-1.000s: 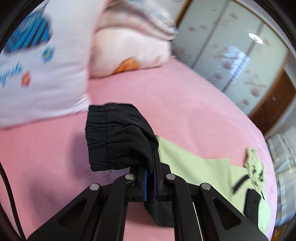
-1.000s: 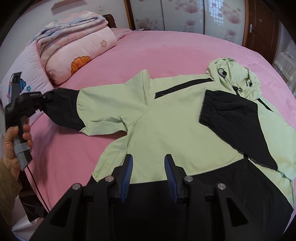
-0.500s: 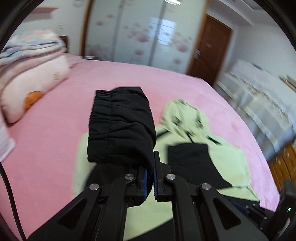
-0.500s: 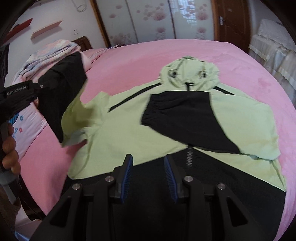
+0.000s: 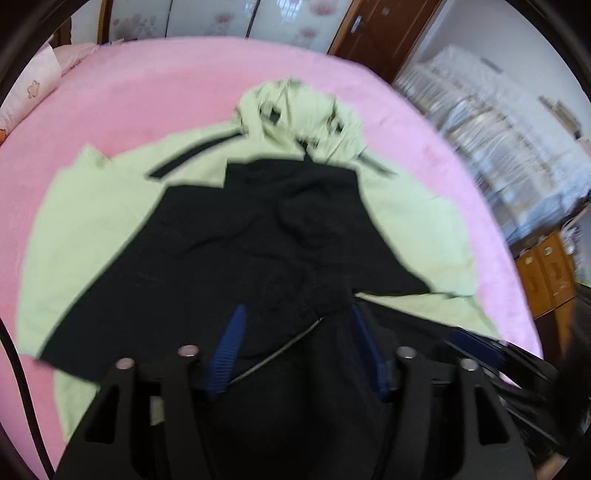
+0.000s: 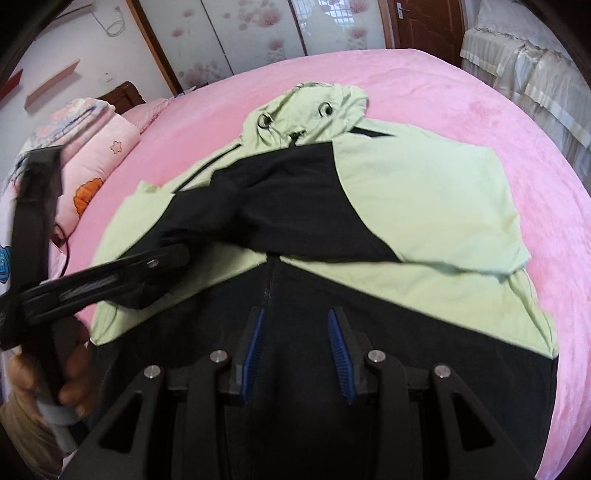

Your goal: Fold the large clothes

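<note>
A light green and black hooded jacket (image 6: pixel 424 206) lies spread flat across the pink bed (image 6: pixel 461 96), its hood (image 6: pixel 306 110) toward the flowered wardrobe doors (image 6: pixel 258 33). Both black sleeves are laid across the chest, crossing just below the hood; the sleeve on the pillow side (image 5: pixel 155 266) runs down toward the bed's near edge in the left wrist view.

The left hand-held gripper (image 5: pixel 299 347) hovers over the black lower part of the jacket, its blue-padded jaws opening, nothing pressed between them; dark cloth lies under the gap. From the right wrist view that same tool reaches in from the pillow side, a hand (image 6: pixel 70 373) wrapped round its grey handle, its tip near the folded sleeve.

The right hand-held gripper (image 6: pixel 297 343) sits partly open above the jacket's black hem, near the zip, gripping nothing.

A pink quilt (image 6: pixel 99 147) with an orange patch is stacked at the head of the bed.
</note>
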`<state>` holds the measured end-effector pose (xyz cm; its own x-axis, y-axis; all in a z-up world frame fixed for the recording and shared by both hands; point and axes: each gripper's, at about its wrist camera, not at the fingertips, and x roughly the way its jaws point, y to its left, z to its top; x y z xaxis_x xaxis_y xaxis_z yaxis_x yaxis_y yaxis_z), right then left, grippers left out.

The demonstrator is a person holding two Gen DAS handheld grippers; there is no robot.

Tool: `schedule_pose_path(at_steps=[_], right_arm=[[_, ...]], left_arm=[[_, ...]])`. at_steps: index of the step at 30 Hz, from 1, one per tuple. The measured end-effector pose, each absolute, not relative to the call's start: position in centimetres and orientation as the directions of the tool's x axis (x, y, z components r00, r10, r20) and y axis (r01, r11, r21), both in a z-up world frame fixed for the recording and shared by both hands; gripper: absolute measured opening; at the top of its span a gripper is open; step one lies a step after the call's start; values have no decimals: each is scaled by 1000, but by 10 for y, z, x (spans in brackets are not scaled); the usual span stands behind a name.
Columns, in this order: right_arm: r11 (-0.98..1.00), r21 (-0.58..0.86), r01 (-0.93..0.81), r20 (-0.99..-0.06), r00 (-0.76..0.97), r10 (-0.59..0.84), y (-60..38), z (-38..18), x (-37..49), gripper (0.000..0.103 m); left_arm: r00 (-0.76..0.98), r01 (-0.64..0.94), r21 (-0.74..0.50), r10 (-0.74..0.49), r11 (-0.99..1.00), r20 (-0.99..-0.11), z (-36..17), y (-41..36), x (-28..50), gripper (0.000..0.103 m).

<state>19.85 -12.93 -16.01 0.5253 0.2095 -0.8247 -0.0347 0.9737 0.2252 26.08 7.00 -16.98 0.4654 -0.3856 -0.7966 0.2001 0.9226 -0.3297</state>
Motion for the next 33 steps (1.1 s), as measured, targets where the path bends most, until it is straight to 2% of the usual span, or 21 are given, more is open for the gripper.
schedule_pose_path(at_steps=[1, 4, 5, 7, 8, 13, 19, 20, 21, 24, 29, 33], right_arm=[[972, 228, -50, -817, 533, 219, -126, -155, 201, 36], [959, 263, -103, -795, 541, 276, -113, -142, 218, 36], [954, 277, -113, -791, 537, 293, -110, -140, 223, 38], [949, 293, -115, -788, 534, 308, -104, -141, 236, 48], [949, 294, -112, -790, 531, 307, -101, -143, 243, 49], [940, 331, -80, -830, 450, 330, -90, -179, 274, 49], [942, 334, -32, -865, 386, 319, -78, -226, 288, 49], [944, 329, -42, -859, 403, 317, -76, -226, 287, 48], [939, 337, -75, -851, 402, 337, -71, -225, 288, 26], [950, 266, -165, -839, 446, 313, -57, -202, 284, 17], [960, 128, -249, -701, 662, 265, -61, -108, 285, 16], [969, 63, -238, -634, 740, 223, -75, -61, 303, 16]], left_arm=[[500, 200, -334, -389, 921, -774, -156, 81, 251, 77], [613, 147, -311, -333, 939, -716, -123, 119, 230, 88], [649, 107, -287, -286, 952, -705, -116, 136, 223, 88], [673, 39, -255, -215, 966, -708, -113, 161, 216, 88], [672, -1, -249, -184, 968, -717, -117, 174, 212, 88], [597, -175, -261, -108, 949, -795, -171, 227, 197, 88], [548, -220, -283, -122, 934, -827, -214, 238, 196, 88], [546, -215, -278, -121, 936, -829, -217, 236, 199, 88], [545, -211, -275, -120, 938, -829, -218, 236, 200, 88], [548, -198, -254, -108, 947, -830, -218, 226, 208, 88], [557, -200, -241, -91, 950, -825, -215, 217, 226, 88], [554, -225, -258, -95, 940, -827, -214, 212, 248, 88]])
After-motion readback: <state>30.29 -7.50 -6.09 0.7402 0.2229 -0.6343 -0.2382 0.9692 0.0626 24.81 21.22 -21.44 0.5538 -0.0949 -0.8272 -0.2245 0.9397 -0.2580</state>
